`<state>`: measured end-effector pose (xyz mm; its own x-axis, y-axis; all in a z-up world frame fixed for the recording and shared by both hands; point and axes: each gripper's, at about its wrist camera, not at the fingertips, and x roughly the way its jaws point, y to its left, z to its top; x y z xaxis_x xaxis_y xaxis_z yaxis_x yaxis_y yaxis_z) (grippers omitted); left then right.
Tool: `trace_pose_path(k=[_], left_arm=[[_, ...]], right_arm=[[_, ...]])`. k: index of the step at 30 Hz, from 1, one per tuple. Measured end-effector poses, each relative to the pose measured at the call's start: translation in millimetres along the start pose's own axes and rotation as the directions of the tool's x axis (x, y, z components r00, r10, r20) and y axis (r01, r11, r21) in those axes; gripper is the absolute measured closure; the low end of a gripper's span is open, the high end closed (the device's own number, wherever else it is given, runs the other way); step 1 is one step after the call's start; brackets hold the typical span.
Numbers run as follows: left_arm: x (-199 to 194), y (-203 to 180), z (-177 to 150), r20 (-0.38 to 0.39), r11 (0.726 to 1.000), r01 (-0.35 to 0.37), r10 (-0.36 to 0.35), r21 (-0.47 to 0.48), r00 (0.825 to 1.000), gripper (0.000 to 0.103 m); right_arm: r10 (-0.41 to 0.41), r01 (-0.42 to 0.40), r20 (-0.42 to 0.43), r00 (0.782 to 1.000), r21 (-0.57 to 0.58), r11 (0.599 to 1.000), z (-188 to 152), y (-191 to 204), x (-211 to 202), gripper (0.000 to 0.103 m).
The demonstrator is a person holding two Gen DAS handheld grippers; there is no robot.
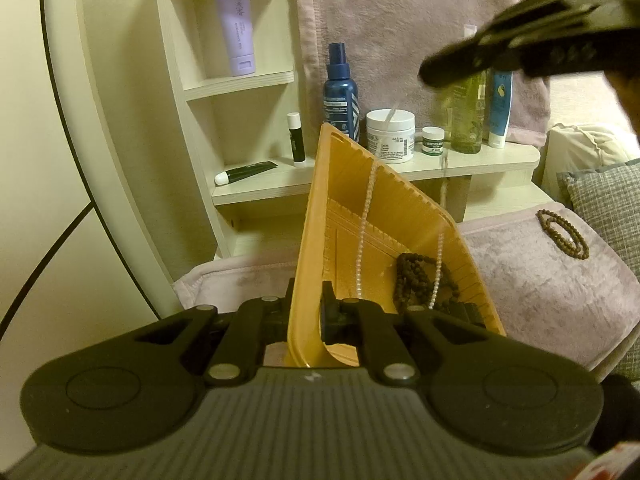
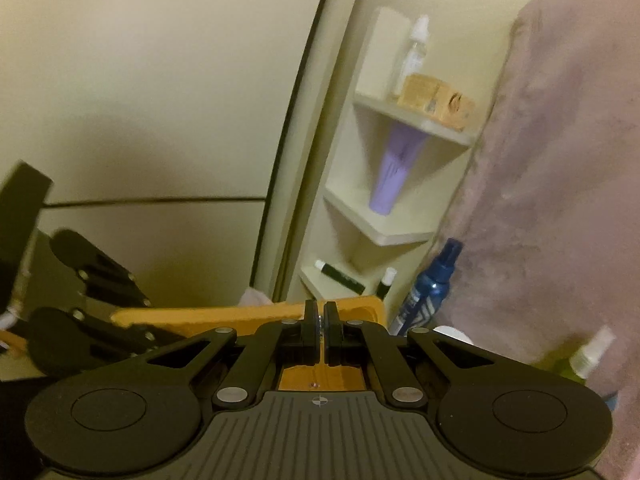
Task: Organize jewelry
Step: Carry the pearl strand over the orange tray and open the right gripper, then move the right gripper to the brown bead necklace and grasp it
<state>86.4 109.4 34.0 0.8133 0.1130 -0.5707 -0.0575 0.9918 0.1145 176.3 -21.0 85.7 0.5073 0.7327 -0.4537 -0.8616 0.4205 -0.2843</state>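
Left gripper (image 1: 306, 312) clamps the tilted orange tray's (image 1: 352, 184) rim (dark beads (image 1: 416, 280) inside). Right gripper (image 2: 320, 326), jaws closed, pinches a pale bead strand (image 1: 366, 216).

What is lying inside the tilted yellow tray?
Inside the yellow tray: a dark bead strand bunched at the low end and a pale bead necklace draped over it. The left gripper hides the lowest corner.

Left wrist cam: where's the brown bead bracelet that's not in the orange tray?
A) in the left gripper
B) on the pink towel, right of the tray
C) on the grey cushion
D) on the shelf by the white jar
B: the brown bead bracelet lies coiled on the pink towel, right of the tilted orange plastic tray, clear of the shelf.
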Motion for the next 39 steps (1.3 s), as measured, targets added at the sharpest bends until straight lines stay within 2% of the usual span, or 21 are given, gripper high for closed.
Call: trace_pose_path(k=[9,18,19,22,28,32,35,39], left_arm=[[1.1,1.9,-0.5,-0.001,1.000,0.003,-0.003,-0.009,1.000,0.096],[0.5,2.3,-1.3,-0.001,1.000,0.003,-0.003,-0.013,1.000,0.096],[0.5,1.9,-1.3,-0.001,1.000,0.003,-0.003,-0.012,1.000,0.096],[0.3,2.4,-1.5,0.000,1.000,0.002,-0.002,-0.011,1.000,0.096],[0.2,1.9,-1.3,0.000,1.000,0.000,0.000,-0.015,1.000,0.096],[0.3,1.3,-1.3,0.000,1.000,-0.001,0.001,-0.013,1.000,0.096],[0.2,0.8,-0.9,0.000,1.000,-0.003,0.003,-0.011,1.000,0.096],[-0.4,-0.2,-0.7,0.002,1.000,-0.001,0.001,-0.007,1.000,0.096]], right_arm=[[0.059,-0.058,-0.120,0.991,0.007,0.998,-21.2,-2.8,35.6,0.101],[0.090,-0.081,-0.105,0.990,0.086,0.993,-29.2,-6.9,34.2,0.101],[0.075,-0.066,-0.091,0.993,0.096,0.993,-28.7,-7.9,30.9,0.097],[0.040,-0.032,-0.062,0.997,0.131,0.991,-30.2,-14.7,18.3,0.058],[-0.070,0.078,-0.043,0.997,0.217,0.973,-51.3,-27.7,-17.6,0.057],[-0.141,0.159,-0.077,0.987,0.332,0.930,-84.0,-38.3,-40.2,0.057],[-0.190,0.218,-0.110,0.976,0.402,0.889,-112.9,-41.2,-55.3,0.057],[-0.274,0.329,-0.185,0.944,0.438,0.836,-149.2,-41.1,-70.6,0.057]])
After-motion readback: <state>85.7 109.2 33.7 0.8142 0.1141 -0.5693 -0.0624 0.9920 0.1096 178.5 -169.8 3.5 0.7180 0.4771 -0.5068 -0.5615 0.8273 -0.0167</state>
